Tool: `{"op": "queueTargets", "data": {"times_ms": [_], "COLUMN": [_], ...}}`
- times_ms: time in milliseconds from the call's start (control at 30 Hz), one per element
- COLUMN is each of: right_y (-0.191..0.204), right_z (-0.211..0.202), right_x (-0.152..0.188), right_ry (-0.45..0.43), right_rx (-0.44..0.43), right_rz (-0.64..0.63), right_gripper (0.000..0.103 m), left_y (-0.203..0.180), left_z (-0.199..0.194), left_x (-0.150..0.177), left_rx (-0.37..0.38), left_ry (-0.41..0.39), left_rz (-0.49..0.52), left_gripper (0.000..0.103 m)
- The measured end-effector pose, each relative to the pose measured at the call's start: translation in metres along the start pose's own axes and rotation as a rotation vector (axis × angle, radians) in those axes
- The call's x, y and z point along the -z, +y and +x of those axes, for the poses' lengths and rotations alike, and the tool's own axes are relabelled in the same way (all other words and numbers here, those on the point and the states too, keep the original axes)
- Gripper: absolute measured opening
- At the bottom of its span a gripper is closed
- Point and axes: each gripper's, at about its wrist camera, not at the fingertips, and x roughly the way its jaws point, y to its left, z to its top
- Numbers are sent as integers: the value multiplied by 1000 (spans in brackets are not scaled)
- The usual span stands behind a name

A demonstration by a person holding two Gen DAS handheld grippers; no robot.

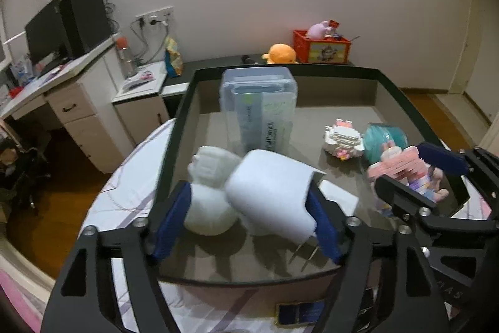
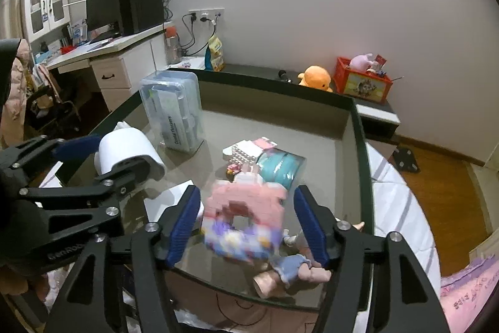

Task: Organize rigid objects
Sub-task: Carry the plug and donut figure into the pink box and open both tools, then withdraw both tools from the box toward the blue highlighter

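The left gripper (image 1: 246, 217) has its jaws spread wide around a white plug adapter (image 1: 271, 192), whose two metal prongs point down toward the tray floor. The right blue pad lies against the adapter's edge while the left one sits beside a white figurine (image 1: 209, 192), so nothing looks truly clamped. The right gripper (image 2: 246, 223) also stands wide, with a pink block toy (image 2: 246, 217) blurred between its jaws and clear gaps on both sides; it looks loose, not gripped.

Both things lie inside the dark-rimmed tray (image 1: 184, 102), near its front edge. Behind them stand a clear plastic box (image 1: 259, 102), a small white block model (image 1: 343, 139) and a teal round case (image 1: 386, 139). A doll (image 2: 290, 270) lies under the right gripper, just beside the pink toy.

The risks, as I judge them: the pink toy could break apart on landing, since it is built of small bricks, or topple onto the doll. The adapter may roll against the figurine and knock it. Pulling either gripper back carelessly could drag a pad across its thing and shove it out of place.
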Motion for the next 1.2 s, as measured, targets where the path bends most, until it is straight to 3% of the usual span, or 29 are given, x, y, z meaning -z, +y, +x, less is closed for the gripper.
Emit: {"op": "queueTargets", "data": {"times_ms": [100,467,533,867,1000,1200], "right_y": [-4,-9,-10,-26,-40,-52], "right_z": [-6,-48,-58,-114,-126,-129], "right_x": [2,14,16,47,64,84], "right_ry": [-7,-73,-88,-151,-154,-132], "right_rx": [4,-7,-1,13,3,7], "right_rz": [20,42,37,78,129,171], "right_gripper": [81,90,103,103,103,103], "left_y": [5,4,3,-9,-14,-38], "left_z": [-9,-57,-67,-118,-126,-122], "left_x": [2,13,17,55,76,113], "left_rx": [-20,-39,-33,7,21,110], "left_ry": [-18,-85,-97,-136,-112,-34], "left_rz": [-13,-40,-44,-5,-3,68], "left_gripper": [88,103,103,103,103,103]}}
